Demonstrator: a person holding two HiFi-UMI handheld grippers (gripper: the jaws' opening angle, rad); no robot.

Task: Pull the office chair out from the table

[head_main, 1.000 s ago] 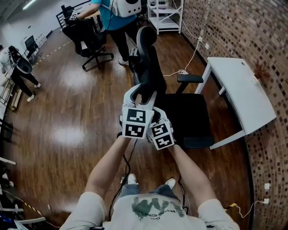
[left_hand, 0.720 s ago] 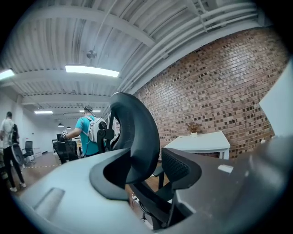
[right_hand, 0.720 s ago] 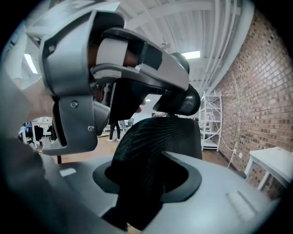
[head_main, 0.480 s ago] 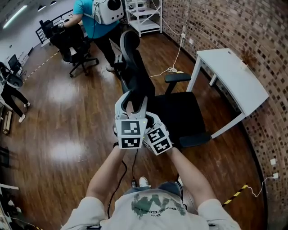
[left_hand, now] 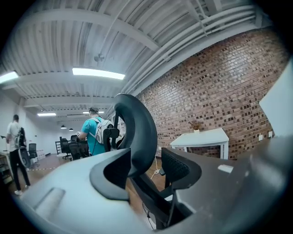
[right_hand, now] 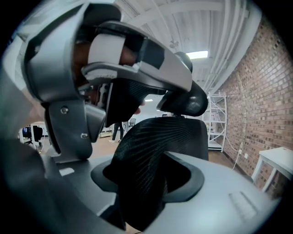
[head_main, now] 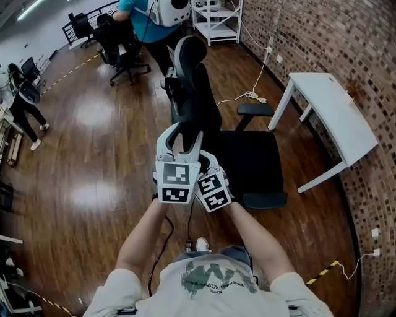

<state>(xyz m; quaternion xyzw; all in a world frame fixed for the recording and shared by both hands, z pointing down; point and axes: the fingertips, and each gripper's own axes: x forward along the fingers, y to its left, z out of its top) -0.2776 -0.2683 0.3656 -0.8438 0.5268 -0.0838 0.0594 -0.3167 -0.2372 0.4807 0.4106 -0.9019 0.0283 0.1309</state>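
Observation:
The black office chair point(head_main: 250, 158) stands clear of the white table point(head_main: 337, 114), its mesh backrest point(head_main: 201, 93) turned toward me. My left gripper point(head_main: 184, 133) is shut on the backrest's upper edge; in the left gripper view the chair's frame point(left_hand: 155, 196) runs between the jaws, below the headrest point(left_hand: 137, 132). My right gripper point(head_main: 207, 158) sits just beside it, lower on the same edge. Its jaws have just been opening, with the mesh point(right_hand: 151, 151) still filling the gap and touching both sides.
A person in a teal shirt point(head_main: 145, 15) stands by other black chairs point(head_main: 120, 43) at the back. A white shelf point(head_main: 219, 18) and a brick wall point(head_main: 322, 37) stand behind the table. A cable point(head_main: 250, 98) lies on the wooden floor.
The chair has rolled back with both grippers, away from the table. Its near armrest was at the table's leg and now stands well apart from it.

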